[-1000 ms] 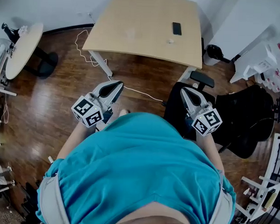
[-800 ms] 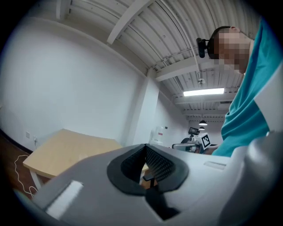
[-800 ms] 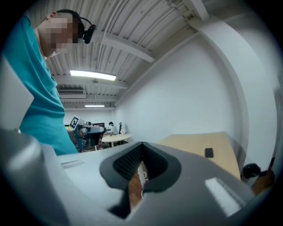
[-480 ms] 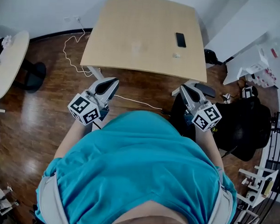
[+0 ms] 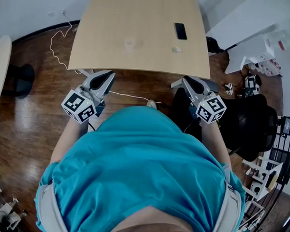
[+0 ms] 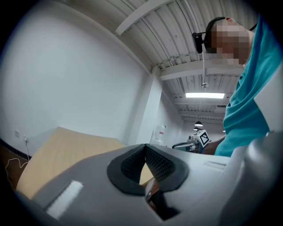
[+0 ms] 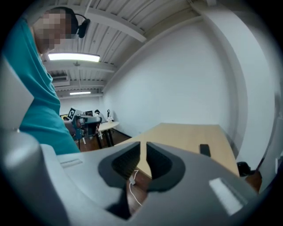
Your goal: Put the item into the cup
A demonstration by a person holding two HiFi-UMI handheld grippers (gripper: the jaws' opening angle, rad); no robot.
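Note:
A light wooden table (image 5: pixel 104 50) stands ahead of me. On it are a faint clear cup (image 5: pixel 130 42) and a small pale item (image 5: pixel 176 49), a little apart. My left gripper (image 5: pixel 110 74) hovers over the floor just short of the table's near edge, its jaws shut with nothing in them (image 6: pixel 145 145). My right gripper (image 5: pixel 184 80) is held at the same height near the table's right corner. Its jaws are opening, with a narrow slit between them and nothing inside (image 7: pixel 143 143). Both grippers are well short of the cup and the item.
A black phone (image 5: pixel 180 30) lies on the table's far right part, also visible in the right gripper view (image 7: pixel 204 149). A white cable (image 5: pixel 62 43) trails over the wood floor at left. A black office chair (image 5: pixel 251 126) and white shelving (image 5: pixel 261 50) stand at right.
The person has stepped toward the table, which now sits closer and fills the top of the head view. Both grippers have come up to its near edge.

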